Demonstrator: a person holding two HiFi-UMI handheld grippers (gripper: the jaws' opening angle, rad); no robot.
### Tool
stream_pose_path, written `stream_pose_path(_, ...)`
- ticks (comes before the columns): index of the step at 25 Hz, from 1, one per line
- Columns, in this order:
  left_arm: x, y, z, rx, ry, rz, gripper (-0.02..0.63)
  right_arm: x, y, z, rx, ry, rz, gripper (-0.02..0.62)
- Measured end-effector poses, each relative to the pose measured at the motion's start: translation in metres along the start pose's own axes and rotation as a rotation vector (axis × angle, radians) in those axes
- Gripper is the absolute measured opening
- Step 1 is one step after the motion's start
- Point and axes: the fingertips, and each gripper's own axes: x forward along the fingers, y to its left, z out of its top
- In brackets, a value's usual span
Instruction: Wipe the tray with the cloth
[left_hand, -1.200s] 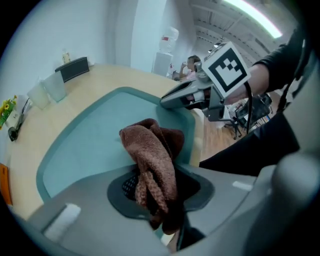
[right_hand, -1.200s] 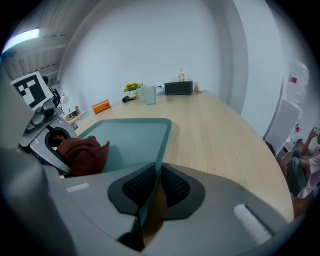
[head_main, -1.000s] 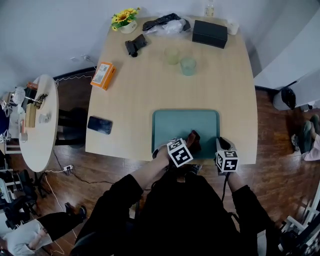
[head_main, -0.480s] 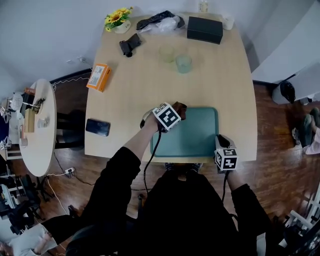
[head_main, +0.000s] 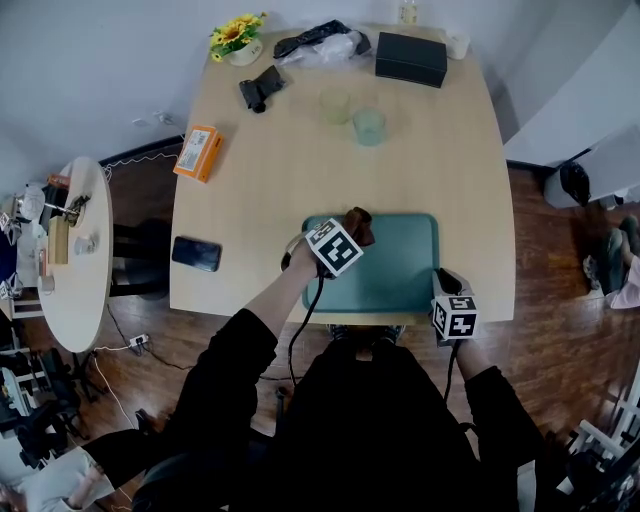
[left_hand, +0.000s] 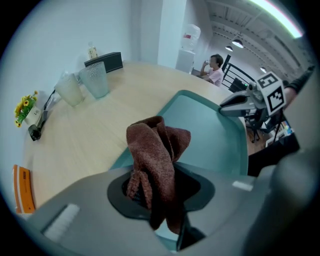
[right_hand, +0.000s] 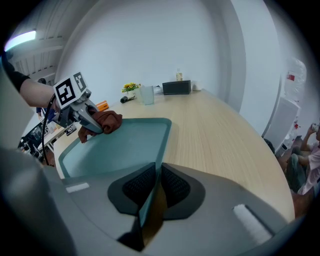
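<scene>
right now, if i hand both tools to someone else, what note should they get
Left tool: shut on the cloth, at the tray's far rim, left of middle.
Right tool: shut on the tray's near right rim, steadying it.
Done: cannot tell how much is wiped; the tray shows no dirt.
Left: probably sweep the cloth over the rest of the tray, keeping the right grip.
</scene>
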Motion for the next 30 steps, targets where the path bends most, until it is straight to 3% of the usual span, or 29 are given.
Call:
stream_pose_path(10,-0.014,-0.082,-0.061,0.017,-0.006,-0.051,0.091,-0.001,-0.002,0.0,0.001,0.003,-0.003,0.038)
stream_pose_path(19,-0.019,-0.106,-0.09,0.056,0.003,-0.054,0.091,0.0,-0.001,0.0,0.001,0.002,-0.005,0.038)
stream_pose_path(22,-0.019,-0.087,-0.086,0.065,0.004,-0.035,0.091,-0.001,0.0,-0.001,-0.001,-0.001,-0.008,0.038)
stream_pose_path(30,-0.014,0.036,-0.052,0.091,0.07,0.127,0.091,0.0,0.0,0.0,-0.002,-0.003,-0.009,0.038)
